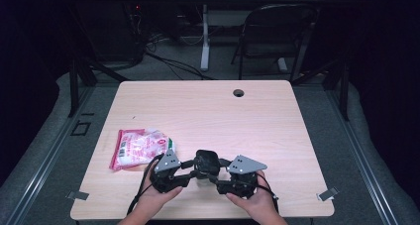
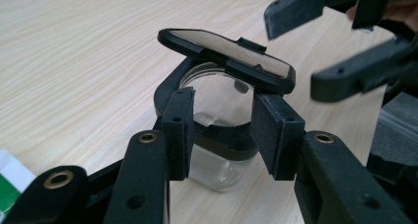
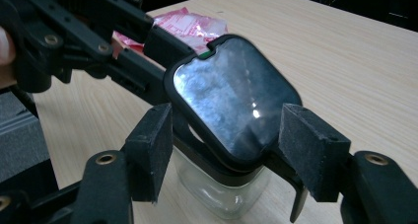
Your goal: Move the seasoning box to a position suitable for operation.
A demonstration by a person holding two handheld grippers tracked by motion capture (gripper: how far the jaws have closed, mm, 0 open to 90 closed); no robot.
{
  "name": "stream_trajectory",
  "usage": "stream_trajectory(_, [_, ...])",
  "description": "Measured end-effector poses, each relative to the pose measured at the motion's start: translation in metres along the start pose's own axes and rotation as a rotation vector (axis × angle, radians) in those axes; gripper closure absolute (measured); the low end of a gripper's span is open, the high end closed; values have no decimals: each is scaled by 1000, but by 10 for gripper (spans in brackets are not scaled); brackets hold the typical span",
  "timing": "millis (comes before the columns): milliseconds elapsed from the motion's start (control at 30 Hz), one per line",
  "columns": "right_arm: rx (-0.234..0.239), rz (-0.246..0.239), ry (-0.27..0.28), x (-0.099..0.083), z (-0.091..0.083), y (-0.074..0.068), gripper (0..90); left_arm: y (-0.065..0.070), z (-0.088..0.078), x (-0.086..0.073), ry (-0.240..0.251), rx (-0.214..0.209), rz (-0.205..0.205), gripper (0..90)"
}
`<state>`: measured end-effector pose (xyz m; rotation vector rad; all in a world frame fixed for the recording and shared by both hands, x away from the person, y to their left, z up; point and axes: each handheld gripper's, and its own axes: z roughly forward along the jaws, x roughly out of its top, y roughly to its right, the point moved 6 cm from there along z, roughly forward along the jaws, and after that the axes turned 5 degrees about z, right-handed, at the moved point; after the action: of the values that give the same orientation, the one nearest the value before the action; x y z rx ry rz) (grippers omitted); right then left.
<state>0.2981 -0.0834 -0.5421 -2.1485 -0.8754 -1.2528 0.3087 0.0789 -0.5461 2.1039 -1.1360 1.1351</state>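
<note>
Two claws meet at a small clear glass jar with a black collar (image 2: 217,150) that stands on the light wooden desk (image 1: 208,111), near its front edge. The jar's flat black lid with a shiny dark top (image 3: 234,98) is tipped up at a slant above the jar mouth, and it seems to hang on at one side. The left claw (image 2: 229,130) has its two black pads on each side of the jar's collar; they look loose around it, not squeezing. The right claw (image 3: 231,150) is spread wide, its pads well clear of the lid on both sides, so it holds nothing. Both claws come at the jar from opposite sides, each held by a hand (image 1: 158,195). A pink and white plastic bag (image 1: 138,148) lies flat on the desk just left of the jar, behind the left claw.
</note>
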Motion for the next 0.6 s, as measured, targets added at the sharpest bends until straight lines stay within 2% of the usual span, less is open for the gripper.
stream_trajectory(67, [-2,-11,-9,-2,3,-2,372,0,0,2,11,1,2,617])
stream_trajectory(100, [-21,-33,-21,-3,6,-3,372,0,0,2,5,6,3,617])
stream_trajectory(233, [-58,-62,-34,-5,10,-1,372,0,2,2,8,9,6,616])
stream_trajectory(400, [-73,-54,-29,-5,12,2,382,-4,7,-3,-7,31,19,601])
stream_trajectory(467, [-75,-56,-24,-5,12,3,389,-5,9,-5,-11,28,19,596])
stream_trajectory(600, [-75,-56,-21,-5,12,3,389,-4,11,-5,-1,33,40,589])
